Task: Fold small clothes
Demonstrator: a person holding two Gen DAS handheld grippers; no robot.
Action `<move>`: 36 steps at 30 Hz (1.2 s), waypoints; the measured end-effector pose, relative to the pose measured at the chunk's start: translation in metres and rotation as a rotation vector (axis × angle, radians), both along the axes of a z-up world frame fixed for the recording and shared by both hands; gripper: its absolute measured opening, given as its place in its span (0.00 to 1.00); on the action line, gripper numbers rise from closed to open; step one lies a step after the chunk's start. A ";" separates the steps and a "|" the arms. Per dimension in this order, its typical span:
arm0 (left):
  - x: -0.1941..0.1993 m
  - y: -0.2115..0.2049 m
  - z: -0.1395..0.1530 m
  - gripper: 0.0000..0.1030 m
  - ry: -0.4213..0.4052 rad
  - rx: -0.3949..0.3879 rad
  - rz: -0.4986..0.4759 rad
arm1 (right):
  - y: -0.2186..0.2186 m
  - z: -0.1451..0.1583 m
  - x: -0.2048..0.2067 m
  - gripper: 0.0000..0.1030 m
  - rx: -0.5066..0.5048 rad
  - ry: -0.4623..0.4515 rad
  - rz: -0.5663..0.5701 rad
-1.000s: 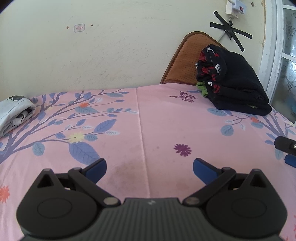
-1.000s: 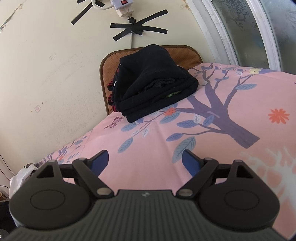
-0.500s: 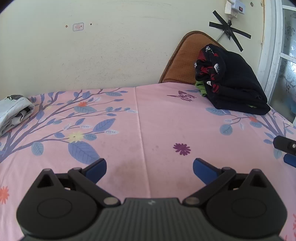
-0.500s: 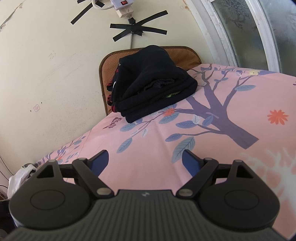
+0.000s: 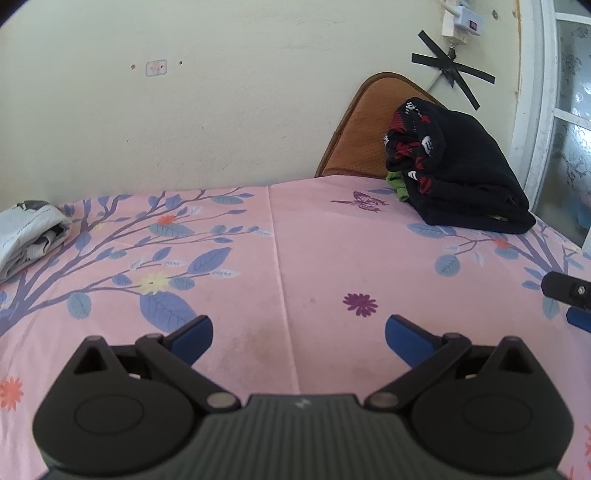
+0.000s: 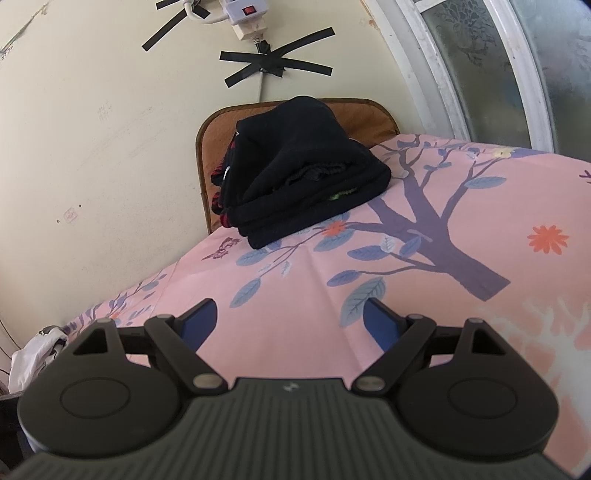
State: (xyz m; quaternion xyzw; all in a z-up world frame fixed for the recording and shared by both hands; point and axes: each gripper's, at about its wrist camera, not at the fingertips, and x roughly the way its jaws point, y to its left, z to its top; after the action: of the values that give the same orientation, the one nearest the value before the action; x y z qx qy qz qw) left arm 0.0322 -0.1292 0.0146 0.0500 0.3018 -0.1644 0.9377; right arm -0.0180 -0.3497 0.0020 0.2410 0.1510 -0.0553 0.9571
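Observation:
A stack of folded dark clothes point(image 5: 458, 173) point(image 6: 299, 177), black with red and white print and a bit of green, lies at the far right corner of the pink flowered sheet point(image 5: 332, 251) point(image 6: 424, 302). A folded white garment point(image 5: 26, 232) point(image 6: 40, 350) rests at the far left edge. My left gripper point(image 5: 298, 332) hovers open over the bare middle of the sheet, nothing between its blue pads. My right gripper point(image 6: 290, 317) is open too, pointing toward the dark stack from some way off. The right gripper's tip point(image 5: 569, 295) shows at the right edge of the left wrist view.
A brown chair back or cushion point(image 5: 369, 125) point(image 6: 221, 125) stands behind the dark stack against the cream wall. A power strip with taped cable point(image 6: 247, 14) hangs above it. A white-framed window point(image 6: 480, 66) runs along the right side of the bed.

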 end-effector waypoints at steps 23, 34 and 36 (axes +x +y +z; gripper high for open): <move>-0.007 -0.001 0.002 1.00 -0.034 -0.017 -0.041 | 0.000 0.000 -0.003 0.86 0.006 -0.014 -0.011; -0.011 0.002 0.005 1.00 -0.053 -0.040 -0.065 | 0.002 0.000 -0.003 0.86 0.004 0.001 -0.007; -0.009 0.005 0.007 1.00 -0.040 -0.061 -0.075 | 0.004 0.001 -0.005 0.86 -0.005 -0.006 -0.006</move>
State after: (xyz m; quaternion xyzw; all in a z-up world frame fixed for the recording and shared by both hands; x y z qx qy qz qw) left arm 0.0229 -0.1242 0.0215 0.0359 0.2758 -0.2078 0.9378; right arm -0.0233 -0.3456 0.0029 0.2391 0.1474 -0.0581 0.9580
